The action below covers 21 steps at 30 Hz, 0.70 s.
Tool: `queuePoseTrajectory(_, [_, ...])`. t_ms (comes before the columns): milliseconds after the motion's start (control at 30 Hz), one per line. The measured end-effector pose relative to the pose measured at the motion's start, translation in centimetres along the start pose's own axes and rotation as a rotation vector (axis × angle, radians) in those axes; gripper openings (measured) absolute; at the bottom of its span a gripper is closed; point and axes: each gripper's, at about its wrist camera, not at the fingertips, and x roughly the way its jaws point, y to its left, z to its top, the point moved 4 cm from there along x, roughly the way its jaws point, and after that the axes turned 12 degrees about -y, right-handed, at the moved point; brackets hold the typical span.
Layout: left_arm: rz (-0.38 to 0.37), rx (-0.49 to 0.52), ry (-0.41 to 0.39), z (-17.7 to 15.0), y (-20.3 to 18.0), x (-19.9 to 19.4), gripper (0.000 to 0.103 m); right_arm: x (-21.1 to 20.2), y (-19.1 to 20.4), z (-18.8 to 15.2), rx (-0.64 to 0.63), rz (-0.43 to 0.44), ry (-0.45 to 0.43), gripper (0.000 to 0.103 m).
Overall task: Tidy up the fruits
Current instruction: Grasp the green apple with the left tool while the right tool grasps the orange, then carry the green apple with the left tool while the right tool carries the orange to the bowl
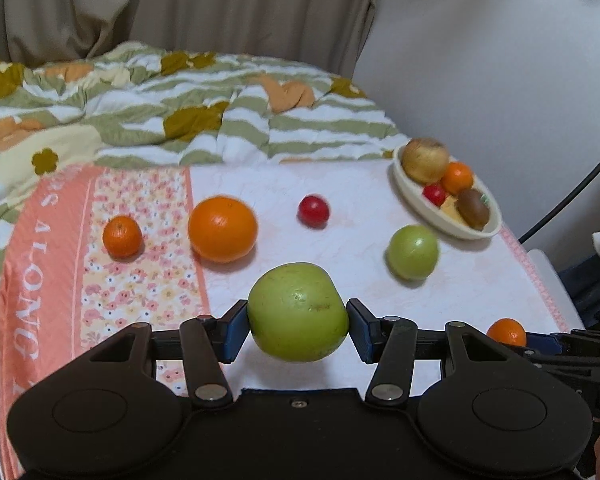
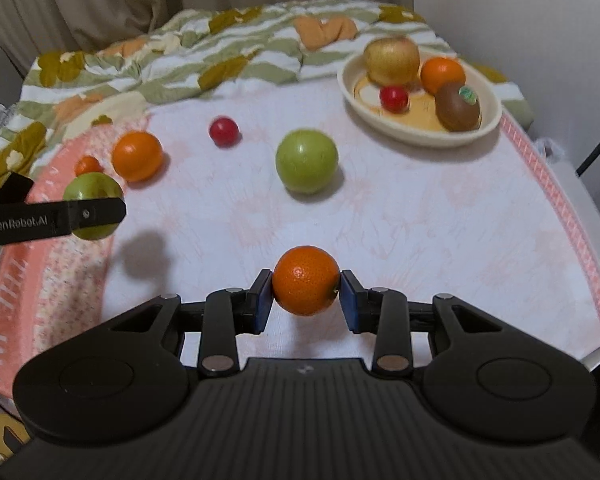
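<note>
A green apple (image 1: 297,312) sat clamped in your left hand-held gripper (image 1: 297,330), clear of the bed, while your right hand-held gripper (image 2: 306,300) pinched a small mandarin (image 2: 306,286). The cream bowl (image 2: 488,128), already holding fruit, waited at the far right. Best carried level and lowered into the bowl's open near side, each released only once resting.

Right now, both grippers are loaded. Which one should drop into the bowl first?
Right, probably. The right gripper holds a small orange with the bowl ahead across open cloth. The left gripper, holding a green apple, sits farther left, with another green apple in its path.
</note>
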Motion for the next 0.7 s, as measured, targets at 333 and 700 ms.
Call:
queuePoseTrajectory(333, [0.027,0.01,-0.097,2.1,-4.9,-2.2,0.056,-2.9,-3.5,2.9,-0.028,0.07,-0.057,0.051])
queuePoseTrajectory(700, [0.091,-0.043,-0.171,3.5,-12.5,-0.2,0.056,-2.6,-11.2,6.4,-0.104,0.155,-0.093,0.051])
